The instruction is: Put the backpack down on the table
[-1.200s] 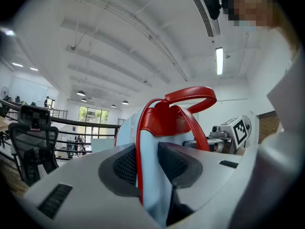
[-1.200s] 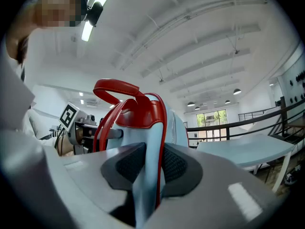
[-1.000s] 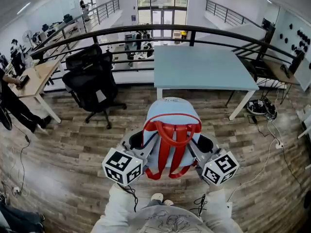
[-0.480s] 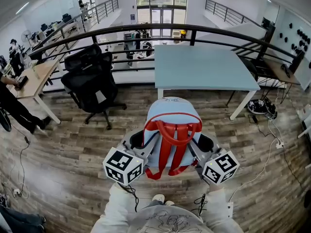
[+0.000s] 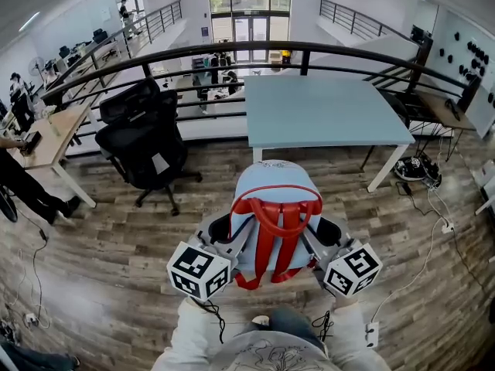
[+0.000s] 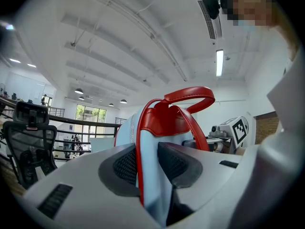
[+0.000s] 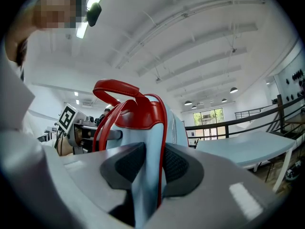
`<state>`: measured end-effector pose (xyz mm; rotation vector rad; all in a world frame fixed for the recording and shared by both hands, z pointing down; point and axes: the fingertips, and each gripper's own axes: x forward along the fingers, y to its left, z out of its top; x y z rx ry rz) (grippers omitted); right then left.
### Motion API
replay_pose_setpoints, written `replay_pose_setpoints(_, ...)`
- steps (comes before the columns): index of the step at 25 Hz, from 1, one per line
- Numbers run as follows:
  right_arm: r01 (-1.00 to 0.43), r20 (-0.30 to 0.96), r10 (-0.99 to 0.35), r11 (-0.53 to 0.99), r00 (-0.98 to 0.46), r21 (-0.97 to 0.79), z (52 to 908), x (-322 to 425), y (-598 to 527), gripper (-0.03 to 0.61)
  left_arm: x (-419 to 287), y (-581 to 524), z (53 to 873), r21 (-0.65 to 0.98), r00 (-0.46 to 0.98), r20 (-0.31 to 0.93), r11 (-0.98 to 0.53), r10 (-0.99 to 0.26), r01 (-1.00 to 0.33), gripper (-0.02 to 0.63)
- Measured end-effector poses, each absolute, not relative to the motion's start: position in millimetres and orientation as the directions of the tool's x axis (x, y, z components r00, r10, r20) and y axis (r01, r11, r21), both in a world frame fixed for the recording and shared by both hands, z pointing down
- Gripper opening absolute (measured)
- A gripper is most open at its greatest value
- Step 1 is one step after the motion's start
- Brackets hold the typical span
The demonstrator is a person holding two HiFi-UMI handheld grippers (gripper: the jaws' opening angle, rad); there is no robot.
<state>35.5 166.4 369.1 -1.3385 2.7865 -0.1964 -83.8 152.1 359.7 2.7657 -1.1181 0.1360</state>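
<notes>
Soft and probably light, the backpack (image 5: 272, 207) hung short of the tabletop (image 5: 325, 110), its limp side seams pinched in the left claw (image 6: 150, 162) and the right claw (image 7: 152, 166), whose jaws had just eased slightly.

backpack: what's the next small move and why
Probably carry the backpack forward toward the blue table: it hangs above the wood floor, short of the table's near edge, so lowering now would likely miss it.

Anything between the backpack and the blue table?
Head view: only bare wooden floor between the backpack and the table; nothing stands there.
</notes>
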Motion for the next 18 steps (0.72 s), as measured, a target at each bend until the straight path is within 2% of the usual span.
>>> replay_pose_setpoints(18,-0.75,0.017,-0.756,0.646,-0.654,-0.145,376,32,113,0.121,-88,104,367,0.126,0.685,0.145,-0.673,-0.714,-0.729,0.117)
